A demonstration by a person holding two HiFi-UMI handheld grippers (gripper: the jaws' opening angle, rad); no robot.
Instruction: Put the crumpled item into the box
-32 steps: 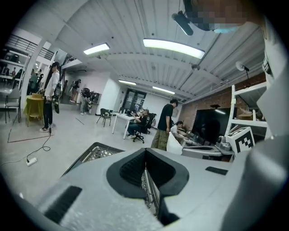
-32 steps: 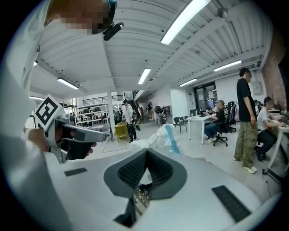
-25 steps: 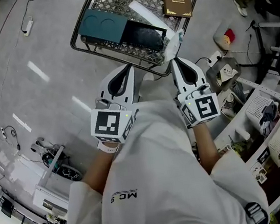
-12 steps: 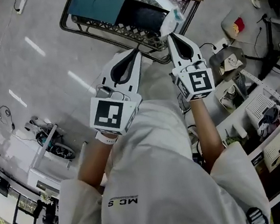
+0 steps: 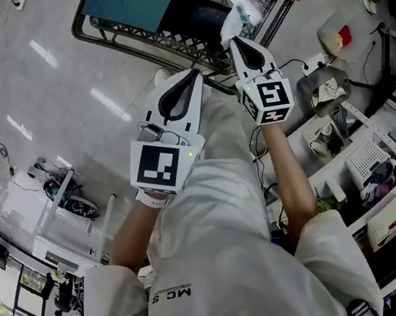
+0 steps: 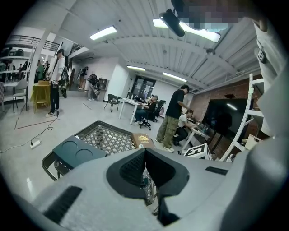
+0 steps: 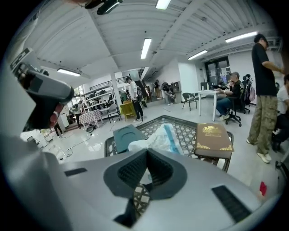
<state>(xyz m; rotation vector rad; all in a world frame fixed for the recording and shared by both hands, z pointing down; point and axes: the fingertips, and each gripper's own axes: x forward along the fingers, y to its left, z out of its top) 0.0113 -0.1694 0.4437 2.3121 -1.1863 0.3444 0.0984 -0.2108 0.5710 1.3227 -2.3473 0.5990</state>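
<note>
In the head view, the left gripper (image 5: 190, 76) sits left of centre and points toward the upper middle of the frame. Its own view shows its jaws pressed together with nothing between them (image 6: 145, 152). Beyond its tips, across the upper middle, stands a wire rack (image 5: 167, 40) with a lattice top. On the rack lies the box (image 5: 130, 1), with a teal surface at its left end and a dark part at its right end. The left gripper view shows two round hollows in that teal surface (image 6: 76, 154). Just right of centre, the right gripper (image 5: 235, 40) reaches over the rack's near edge, its jaws pinching the crumpled item (image 5: 235, 18), a white wad with a pale blue stripe. The wad hangs at the gripper's tips beside the right end of the box's dark part; whether it touches the box cannot be told. In the right gripper view the wad (image 7: 158, 135) rises just past the closed jaws (image 7: 146, 152), with the teal box (image 7: 125, 134) to its left. A brown book (image 7: 213, 140) with gold ornament lies to its right on the rack's corner. White shelving (image 5: 388, 185) fills the lower right of the head view.
</note>
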